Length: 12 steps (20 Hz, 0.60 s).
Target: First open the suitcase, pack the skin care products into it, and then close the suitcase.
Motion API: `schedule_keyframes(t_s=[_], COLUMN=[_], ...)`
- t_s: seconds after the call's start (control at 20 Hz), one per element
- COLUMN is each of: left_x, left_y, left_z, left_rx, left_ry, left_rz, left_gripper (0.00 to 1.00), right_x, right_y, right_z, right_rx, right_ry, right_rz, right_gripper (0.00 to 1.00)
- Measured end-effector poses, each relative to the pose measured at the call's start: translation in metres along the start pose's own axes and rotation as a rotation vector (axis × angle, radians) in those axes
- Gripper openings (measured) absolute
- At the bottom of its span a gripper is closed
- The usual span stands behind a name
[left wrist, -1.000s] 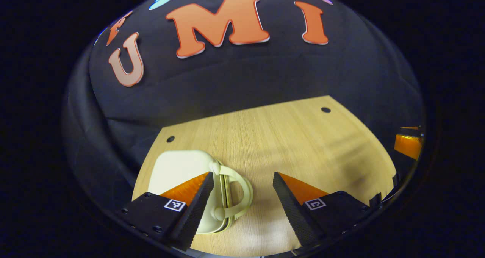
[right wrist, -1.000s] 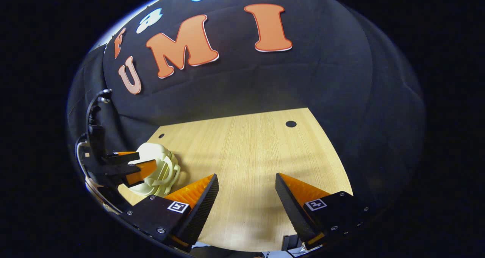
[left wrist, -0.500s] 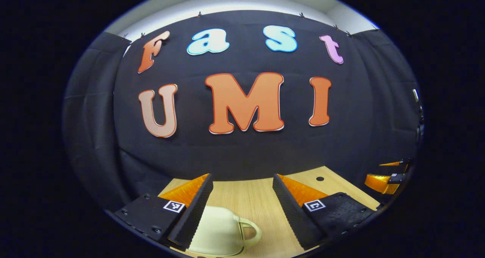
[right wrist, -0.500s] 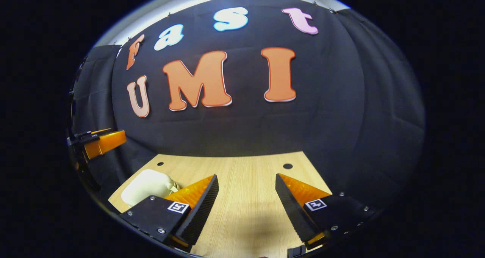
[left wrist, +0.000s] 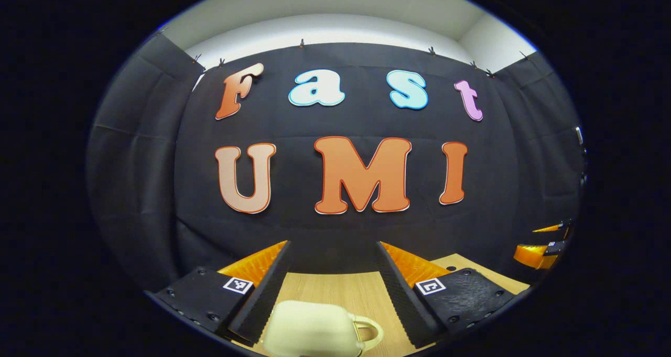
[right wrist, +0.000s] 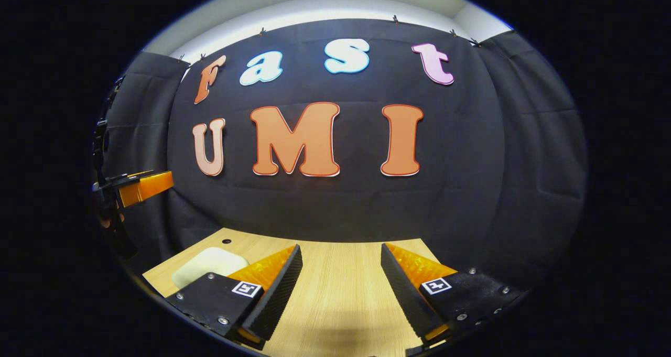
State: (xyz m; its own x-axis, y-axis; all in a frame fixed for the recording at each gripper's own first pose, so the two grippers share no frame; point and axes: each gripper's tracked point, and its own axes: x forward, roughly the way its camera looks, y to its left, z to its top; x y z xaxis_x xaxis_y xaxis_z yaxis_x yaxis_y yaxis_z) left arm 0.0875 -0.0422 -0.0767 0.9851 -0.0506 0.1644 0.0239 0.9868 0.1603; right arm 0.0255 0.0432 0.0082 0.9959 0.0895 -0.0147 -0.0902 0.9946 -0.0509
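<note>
A small cream suitcase (left wrist: 309, 330) with a loop handle lies closed on the wooden table, low in the left gripper view, below and between my left gripper's fingers. My left gripper (left wrist: 333, 247) is open, raised above the case and holding nothing. In the right gripper view the same suitcase (right wrist: 207, 265) rests at the table's left side, partly hidden behind one finger. My right gripper (right wrist: 341, 252) is open over bare wood, to the right of the case. The left gripper (right wrist: 139, 185) also shows far left in the right gripper view, high above the table.
The wooden table (right wrist: 341, 294) runs back to the black cloth wall. A small round hole (right wrist: 226, 240) sits near its far left corner. The right gripper (left wrist: 540, 252) appears at the right edge of the left gripper view.
Both grippers have risen and tilted up from the table, so the wall takes more of each view. The left gripper, close beside the suitcase handle a second ago, is now well above it.
</note>
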Motion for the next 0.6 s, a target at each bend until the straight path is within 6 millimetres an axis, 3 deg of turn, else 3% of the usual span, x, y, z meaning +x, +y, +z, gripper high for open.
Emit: schedule_keyframes(t_s=[0.45,0.6], left_x=[0.0,-0.001], left_y=[0.009,0.001], left_z=[-0.011,-0.014], left_rx=[-0.032,-0.04], left_ry=[0.041,0.057], left_rz=[-0.018,-0.023], left_gripper=[0.97,0.96], right_x=[-0.011,-0.012], right_y=[0.007,0.006], right_z=[-0.009,-0.008], right_rx=[0.011,0.013], right_ry=[0.016,0.015], right_rz=[-0.004,0.007], right_gripper=[0.95,0.95])
